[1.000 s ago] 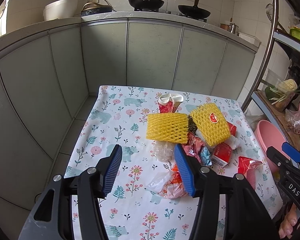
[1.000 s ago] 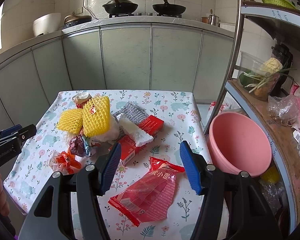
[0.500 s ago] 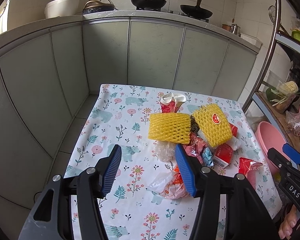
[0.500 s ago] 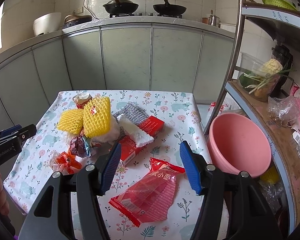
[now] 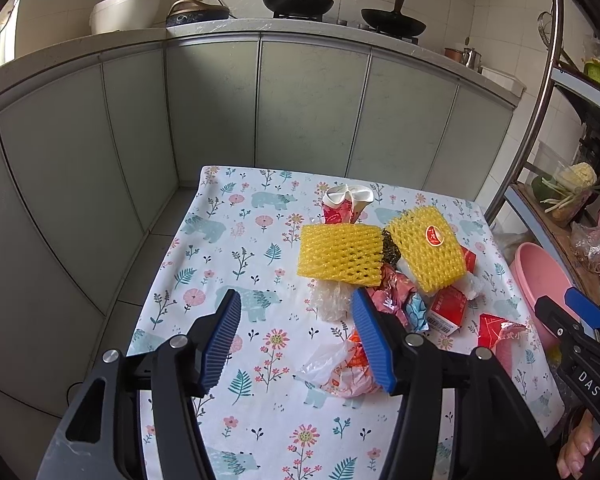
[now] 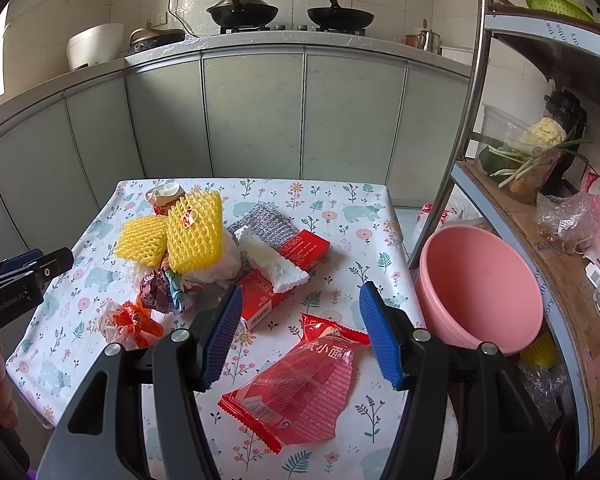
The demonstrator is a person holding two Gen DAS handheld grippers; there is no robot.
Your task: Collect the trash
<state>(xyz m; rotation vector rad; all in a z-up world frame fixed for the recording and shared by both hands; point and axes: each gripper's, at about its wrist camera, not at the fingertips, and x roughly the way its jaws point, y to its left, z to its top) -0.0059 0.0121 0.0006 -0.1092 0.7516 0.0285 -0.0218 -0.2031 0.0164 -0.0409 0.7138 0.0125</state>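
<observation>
Right wrist: red wrapper (image 6: pixel 300 376) lies beneath open right tool (image 6: pixel 300 332).

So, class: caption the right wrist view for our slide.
Open right gripper hovers over a red noodle wrapper, pink basin alongside.

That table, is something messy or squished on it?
Yes. Trash is heaped on the table: two yellow foam nets, a crushed paper cup, crumpled wrappers and a flattened red packet.
</observation>
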